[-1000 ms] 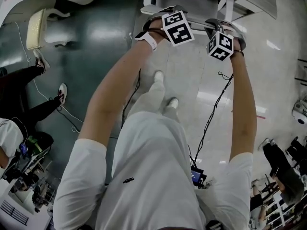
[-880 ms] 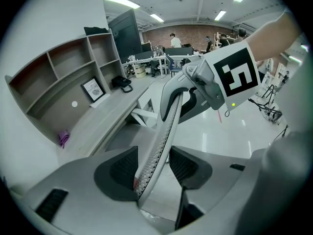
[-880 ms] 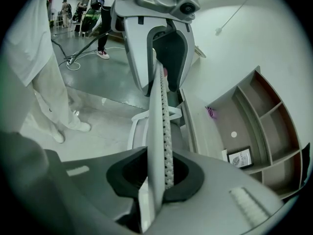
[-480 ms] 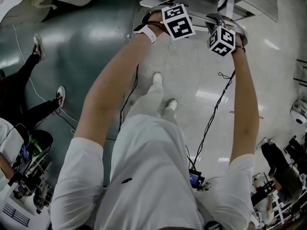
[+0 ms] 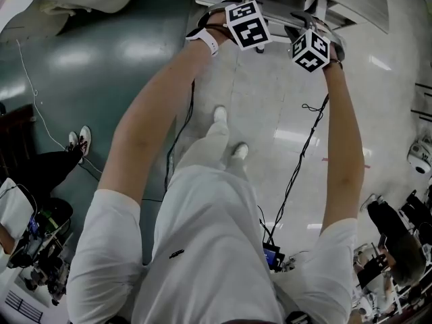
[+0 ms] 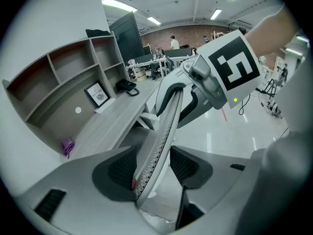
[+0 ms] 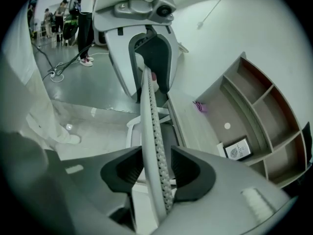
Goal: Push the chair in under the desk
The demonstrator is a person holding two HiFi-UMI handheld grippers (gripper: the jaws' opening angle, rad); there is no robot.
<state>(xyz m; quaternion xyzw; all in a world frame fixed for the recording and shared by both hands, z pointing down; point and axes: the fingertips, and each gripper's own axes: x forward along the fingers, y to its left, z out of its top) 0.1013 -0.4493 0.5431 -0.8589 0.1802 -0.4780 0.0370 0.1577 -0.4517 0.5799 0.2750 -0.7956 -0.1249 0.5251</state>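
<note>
Your chair [image 6: 164,126] stands right in front of you, its back toward you and its seat [image 7: 166,134] toward the desk [image 6: 110,129]. Most of what shows is the top of the backrest [image 7: 150,126]: a thin, curved shell in pale grey. One face is covered in fine perforated mesh, and it runs edge-on away from each gripper camera. In the right gripper view a darker seat in a white frame shows below the backrest, just beside the desk's front edge. How far it reaches beneath the desktop cannot be told.

Your left gripper [image 6: 152,166] straddles that top edge. Its jaws stand apart. The mesh side lies against or just beside one pad and a clear gap shows at the other, so nothing is clamped. Your right gripper [image 7: 157,169] straddles the same edge further along. Its jaws have just been opening, and the backrest stands between them with room on both sides.

In the head view both your arms reach forward, the marker cubes [image 5: 246,24] side by side over the chair's back.

The desk has a grey wood-look top with a shelf unit [image 6: 68,77] along its rear. A small framed picture [image 6: 97,93], a dark telephone [image 6: 126,86] and a purple scrap [image 6: 67,147] lie on it.
</note>
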